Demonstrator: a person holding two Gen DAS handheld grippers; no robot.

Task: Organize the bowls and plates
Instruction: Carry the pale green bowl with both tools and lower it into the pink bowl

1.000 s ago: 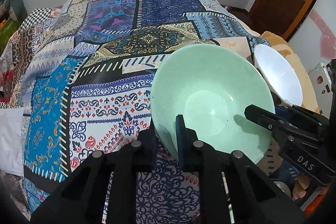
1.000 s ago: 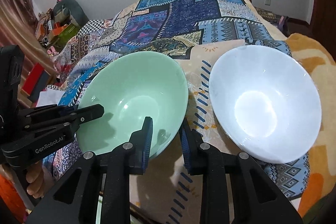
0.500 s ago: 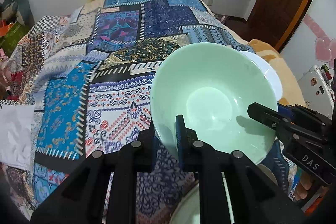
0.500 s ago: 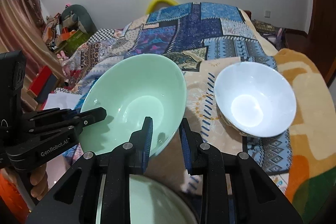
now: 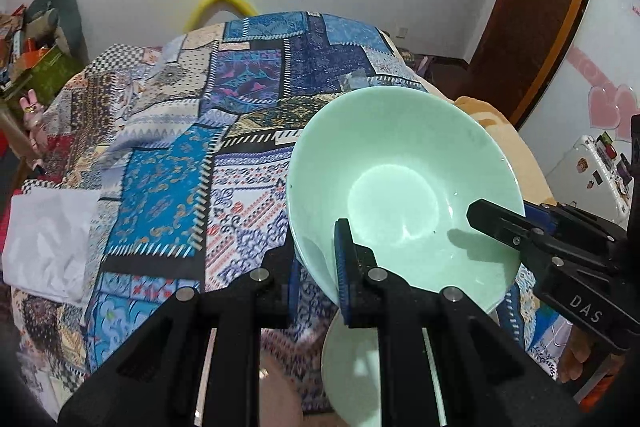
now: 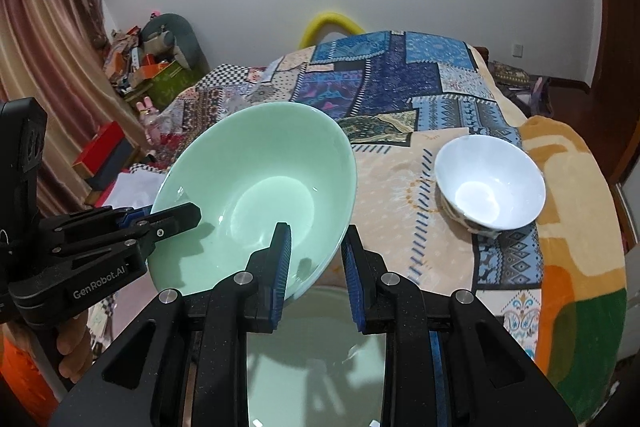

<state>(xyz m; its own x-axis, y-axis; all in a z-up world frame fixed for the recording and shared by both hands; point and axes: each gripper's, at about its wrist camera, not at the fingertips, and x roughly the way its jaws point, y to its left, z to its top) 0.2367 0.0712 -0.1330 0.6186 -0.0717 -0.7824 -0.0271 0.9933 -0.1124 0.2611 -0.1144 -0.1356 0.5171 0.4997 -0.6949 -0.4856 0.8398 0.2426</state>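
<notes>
A pale green bowl (image 5: 400, 183) is held in the air above the bed by both grippers. My left gripper (image 5: 316, 267) is shut on its near rim; it shows from the side in the right wrist view (image 6: 176, 217). My right gripper (image 6: 316, 259) is shut on the opposite rim of the green bowl (image 6: 256, 195); it shows in the left wrist view (image 5: 496, 223). A pale green plate (image 6: 316, 355) lies below the bowl, also seen in the left wrist view (image 5: 352, 375). A white bowl (image 6: 490, 183) sits on the bed to the right.
The bed is covered by a patchwork quilt (image 5: 180, 163) and an orange blanket (image 6: 572, 211). A white sheet (image 5: 44, 243) lies at the left edge. Boxes and clutter (image 6: 152, 67) stand at the far left. A brown door (image 5: 532, 15) is at the right.
Both grippers have lifted the green bowl up and back toward the near side. The white bowl now looks smaller and farther away. The green plate has come into view underneath.
</notes>
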